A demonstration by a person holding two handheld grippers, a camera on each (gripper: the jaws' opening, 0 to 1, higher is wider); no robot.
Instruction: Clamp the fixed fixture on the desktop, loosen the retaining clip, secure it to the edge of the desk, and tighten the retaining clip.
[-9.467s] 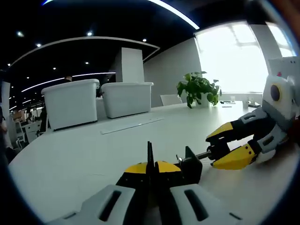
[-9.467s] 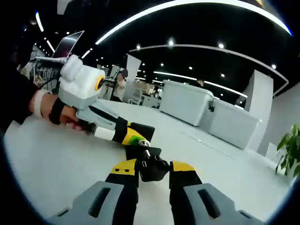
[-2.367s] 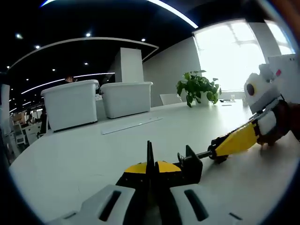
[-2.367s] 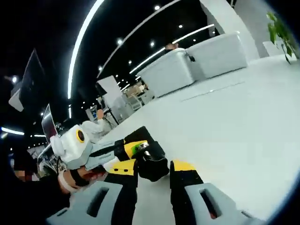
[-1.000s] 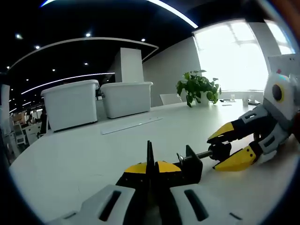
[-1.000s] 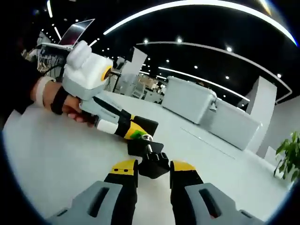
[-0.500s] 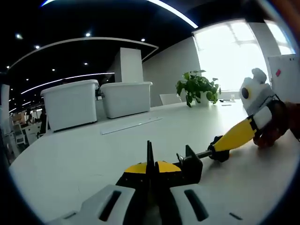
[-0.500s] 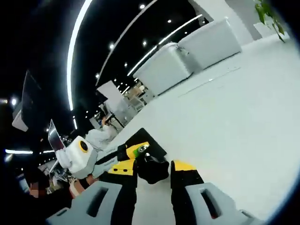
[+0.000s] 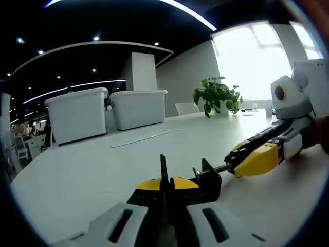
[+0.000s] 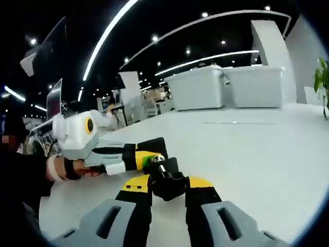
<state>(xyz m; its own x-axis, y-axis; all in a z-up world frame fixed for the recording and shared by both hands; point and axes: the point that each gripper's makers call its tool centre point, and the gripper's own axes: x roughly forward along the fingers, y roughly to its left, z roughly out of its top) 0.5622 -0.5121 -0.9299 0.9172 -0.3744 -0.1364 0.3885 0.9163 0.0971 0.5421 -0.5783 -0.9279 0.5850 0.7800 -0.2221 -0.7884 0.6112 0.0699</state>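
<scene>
1. The black clamp fixture (image 9: 205,181) sits low on the white bench (image 9: 92,175), just ahead of the left gripper (image 9: 165,188), with its screw rod pointing off to the right toward the black knob (image 10: 168,185) at its end.
2. The left gripper's yellow-tipped jaws are closed together on a thin upright black plate of the fixture; in the right gripper view it comes in from the left, held by a person's hand (image 10: 77,167).
3. The right gripper (image 10: 168,189) has its jaws closed around the black knob from both sides; in the left gripper view it reaches in from the right with its yellow jaws at the rod's end.
4. Two white lidded bins (image 9: 108,110) stand side by side farther back on the bench, with a flat pale strip (image 9: 144,137) lying in front of them.
5. A green potted plant (image 9: 217,96) stands near the bright window (image 9: 252,62).
6. No brand, label or writing can be read anywhere.
</scene>
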